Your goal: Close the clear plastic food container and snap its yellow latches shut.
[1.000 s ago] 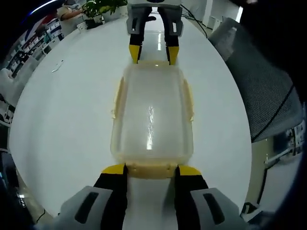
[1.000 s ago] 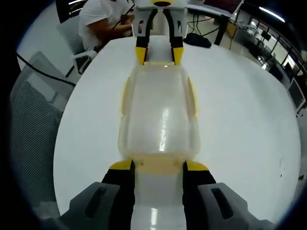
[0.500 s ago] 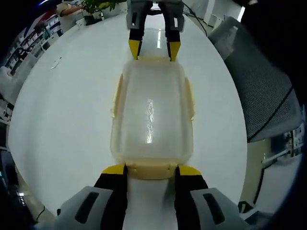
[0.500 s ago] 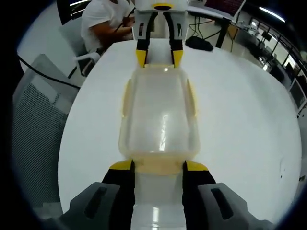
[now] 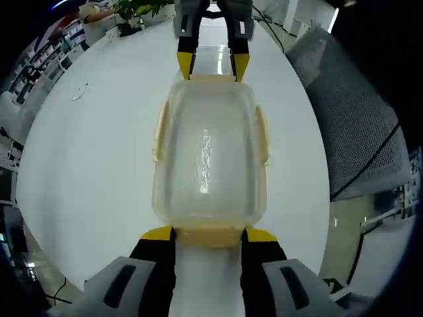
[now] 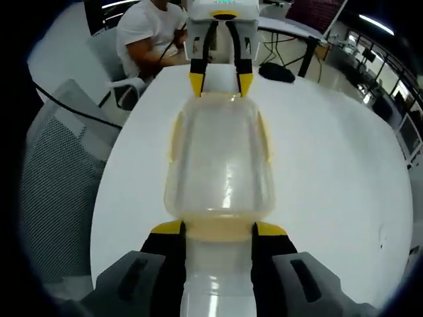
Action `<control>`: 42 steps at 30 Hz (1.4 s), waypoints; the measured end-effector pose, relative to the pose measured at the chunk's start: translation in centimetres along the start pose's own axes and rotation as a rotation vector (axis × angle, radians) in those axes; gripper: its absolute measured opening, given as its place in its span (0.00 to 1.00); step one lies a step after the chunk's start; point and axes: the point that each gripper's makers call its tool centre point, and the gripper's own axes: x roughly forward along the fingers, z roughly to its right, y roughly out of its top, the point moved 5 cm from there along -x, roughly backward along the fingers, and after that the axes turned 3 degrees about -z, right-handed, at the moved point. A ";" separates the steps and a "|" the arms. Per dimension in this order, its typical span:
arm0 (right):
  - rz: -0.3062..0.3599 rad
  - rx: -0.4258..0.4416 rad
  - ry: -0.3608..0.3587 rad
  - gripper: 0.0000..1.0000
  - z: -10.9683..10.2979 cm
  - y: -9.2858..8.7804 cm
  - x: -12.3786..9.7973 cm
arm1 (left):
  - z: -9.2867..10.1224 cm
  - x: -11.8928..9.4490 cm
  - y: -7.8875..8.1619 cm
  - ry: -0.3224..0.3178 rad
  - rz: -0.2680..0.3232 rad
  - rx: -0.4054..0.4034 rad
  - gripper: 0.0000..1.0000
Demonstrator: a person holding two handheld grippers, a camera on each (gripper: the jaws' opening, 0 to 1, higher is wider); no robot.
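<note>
The clear plastic container (image 5: 208,152) with its lid on hangs lengthwise between my two grippers, above the white table (image 5: 86,172). My left gripper (image 5: 209,235) is shut on the near yellow end latch (image 5: 208,229). My right gripper (image 5: 213,66) holds the far end. In the right gripper view the container (image 6: 221,165) runs from my right gripper (image 6: 218,230) to the left gripper (image 6: 221,84). Yellow side latches (image 5: 160,132) (image 5: 262,135) stand out from the long sides; I cannot tell if they are snapped down.
A grey mesh chair (image 5: 360,119) stands beside the round table, also seen as the mesh chair (image 6: 59,172). A person in a white shirt (image 6: 149,30) sits at the far edge. A black object (image 6: 277,71) lies on the table, and a plant (image 5: 135,10) stands beyond it.
Both grippers and the container between them have risen: the table looks smaller and farther below. The grip at each end is unchanged.
</note>
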 end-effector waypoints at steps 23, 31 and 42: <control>0.010 -0.012 -0.004 0.34 -0.9 -1.4 -5.1 | 0.8 -3.0 4.2 0.029 -0.001 0.006 0.32; 0.005 -0.009 -0.024 0.34 -0.8 -2.9 -6.8 | 0.3 -2.9 6.0 0.033 0.014 0.015 0.32; -0.022 -0.001 -0.039 0.34 -0.9 -5.6 -8.5 | -0.2 -2.6 9.2 0.030 0.034 0.032 0.32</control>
